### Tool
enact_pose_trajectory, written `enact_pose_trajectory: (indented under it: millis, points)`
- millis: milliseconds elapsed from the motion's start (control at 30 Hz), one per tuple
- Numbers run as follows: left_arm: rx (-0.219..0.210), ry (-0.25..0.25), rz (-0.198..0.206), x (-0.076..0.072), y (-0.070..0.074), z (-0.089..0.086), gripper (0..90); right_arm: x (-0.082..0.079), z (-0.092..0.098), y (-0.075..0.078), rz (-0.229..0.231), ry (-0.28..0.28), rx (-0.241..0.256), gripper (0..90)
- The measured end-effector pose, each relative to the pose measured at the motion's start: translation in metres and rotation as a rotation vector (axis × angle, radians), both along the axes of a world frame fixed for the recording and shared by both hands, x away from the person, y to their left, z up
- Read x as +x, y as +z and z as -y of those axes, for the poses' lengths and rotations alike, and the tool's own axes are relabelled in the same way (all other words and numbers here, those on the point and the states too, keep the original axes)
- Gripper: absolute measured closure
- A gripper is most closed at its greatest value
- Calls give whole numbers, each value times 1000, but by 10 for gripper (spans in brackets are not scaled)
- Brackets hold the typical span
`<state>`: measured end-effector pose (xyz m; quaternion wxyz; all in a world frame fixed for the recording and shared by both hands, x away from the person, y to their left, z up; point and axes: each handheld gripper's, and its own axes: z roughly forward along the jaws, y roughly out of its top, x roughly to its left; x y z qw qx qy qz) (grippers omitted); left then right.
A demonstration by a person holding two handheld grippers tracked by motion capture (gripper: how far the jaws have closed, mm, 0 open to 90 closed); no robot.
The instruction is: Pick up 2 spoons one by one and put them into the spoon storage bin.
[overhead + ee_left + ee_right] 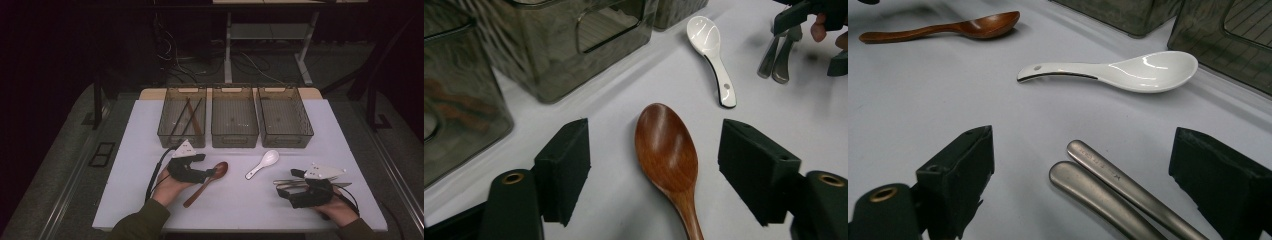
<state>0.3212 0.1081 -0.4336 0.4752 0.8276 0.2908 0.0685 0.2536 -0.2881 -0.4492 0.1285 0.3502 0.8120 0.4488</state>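
My left gripper (212, 172) is spread wide over the wooden spoon (667, 150), one jaw on each side of the bowl and neither touching it; the spoon lies flat on the table (140, 150), bowl toward the bins, handle running back under my hand. My right gripper (1088, 170) is just as open, straddling the ends of two metal handles (1108, 190) that lie side by side and touching. As I read it, the work is sorting cutlery into the three bins (235, 117), and the step in hand is the pick-up on each side. For the wooden spoon I would slide back off the bowl toward the neck before closing, since the bowl is broad and curved and the pads could ride up it; lower until the pads nearly meet the table, then close square across the stem. On the right, I must decide whether to take both handles at once: being round and smooth, they may roll over each other when squeezed, so I would centre them and close slowly. The white spoon (1128, 72) lies between the two jobs, near the bins, well apart from both grippers. The left bin (182, 120) already holds chopsticks (187, 117).
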Motion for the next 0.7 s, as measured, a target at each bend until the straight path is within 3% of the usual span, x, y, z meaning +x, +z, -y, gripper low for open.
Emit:
enact_pose_trajectory:
  millis: [200,467,600,700]
  points:
    - [23,14,-22,11,-2,8,520,0,0,0,-1,2,-1,106]
    - [96,29,-41,29,-6,20,786,0,0,0,-3,0,0,106]
    - [140,23,-55,36,-8,27,877,0,0,0,-4,0,0,107]
    - [159,15,-67,40,-9,33,888,0,0,0,-4,0,1,107]
